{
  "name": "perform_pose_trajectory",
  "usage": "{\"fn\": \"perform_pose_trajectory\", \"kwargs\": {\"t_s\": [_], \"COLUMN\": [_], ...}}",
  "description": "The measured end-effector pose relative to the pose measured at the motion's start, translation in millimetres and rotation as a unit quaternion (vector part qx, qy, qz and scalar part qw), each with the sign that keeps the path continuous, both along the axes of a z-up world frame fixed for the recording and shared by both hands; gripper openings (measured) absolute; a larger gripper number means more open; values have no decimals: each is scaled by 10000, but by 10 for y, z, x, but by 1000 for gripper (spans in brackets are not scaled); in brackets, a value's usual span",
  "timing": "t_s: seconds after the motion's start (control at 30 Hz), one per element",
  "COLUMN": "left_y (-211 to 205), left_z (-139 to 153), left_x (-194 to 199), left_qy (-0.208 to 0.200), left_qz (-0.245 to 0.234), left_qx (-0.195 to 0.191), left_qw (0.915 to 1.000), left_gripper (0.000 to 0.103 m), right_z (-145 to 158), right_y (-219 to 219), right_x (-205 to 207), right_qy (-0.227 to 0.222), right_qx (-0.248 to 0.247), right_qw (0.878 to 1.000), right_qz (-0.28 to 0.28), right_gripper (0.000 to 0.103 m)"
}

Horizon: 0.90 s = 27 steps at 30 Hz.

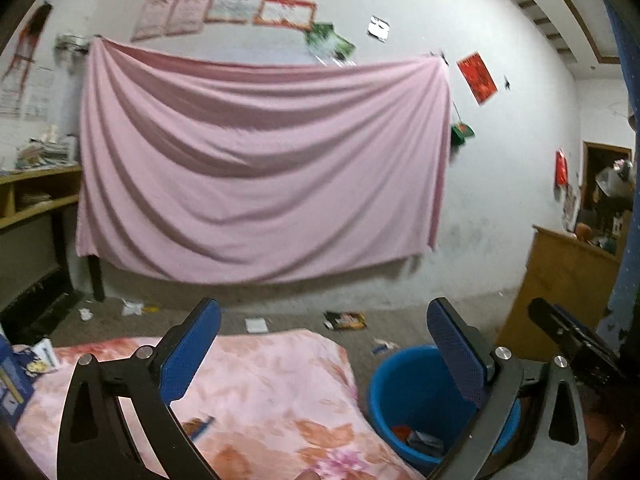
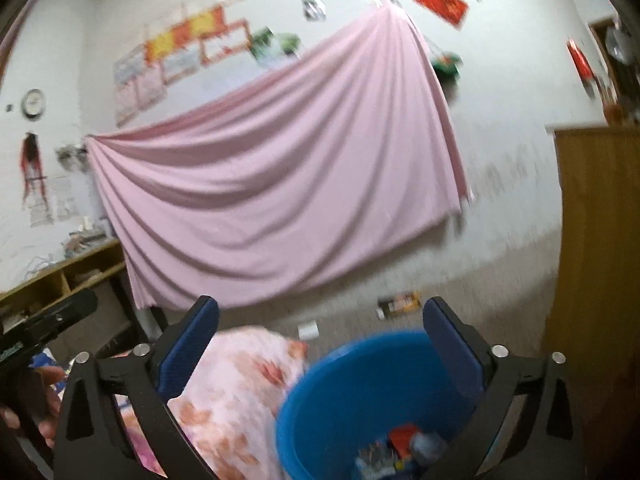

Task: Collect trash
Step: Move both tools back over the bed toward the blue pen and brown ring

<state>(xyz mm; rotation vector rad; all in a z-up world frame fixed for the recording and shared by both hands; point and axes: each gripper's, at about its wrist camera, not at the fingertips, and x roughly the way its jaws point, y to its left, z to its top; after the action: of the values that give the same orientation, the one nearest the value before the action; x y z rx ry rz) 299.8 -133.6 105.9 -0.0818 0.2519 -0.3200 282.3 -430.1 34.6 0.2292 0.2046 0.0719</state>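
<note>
Trash scattered on floor; pink sheet covers wall.

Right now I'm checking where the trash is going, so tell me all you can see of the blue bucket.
The blue bucket is round, open-topped and looks like plastic. It stands upright, apparently on the floor, right beside the floral blanket's edge. At its bottom lie a few discarded pieces, one red-orange, the rest too blurred to name. Neither gripper touches it; both views look over its rim.
</note>
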Motion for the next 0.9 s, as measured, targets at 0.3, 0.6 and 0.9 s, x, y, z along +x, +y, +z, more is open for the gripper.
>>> {"fn": "perform_pose_trajectory", "kwargs": {"t_s": [0.3,0.6,0.9], "left_y": [511,987,1327], "left_z": [7,-54,-146], "left_x": [-177,-329,-474], "left_qy": [-437,-593,-687], "left_qz": [713,1283,1648], "left_qx": [-33,-40,40], "left_qw": [9965,9900,9839], "left_gripper": [101,101,101], "right_z": [144,182,169], "right_y": [455,904,1329], "right_x": [-141,-142,-90], "right_qy": [-1083,-1454,-1516], "right_qx": [-323,-409,-451], "right_qw": [9932,9870,9836], "right_qz": [281,553,862], "right_gripper": [103,103,103]}}
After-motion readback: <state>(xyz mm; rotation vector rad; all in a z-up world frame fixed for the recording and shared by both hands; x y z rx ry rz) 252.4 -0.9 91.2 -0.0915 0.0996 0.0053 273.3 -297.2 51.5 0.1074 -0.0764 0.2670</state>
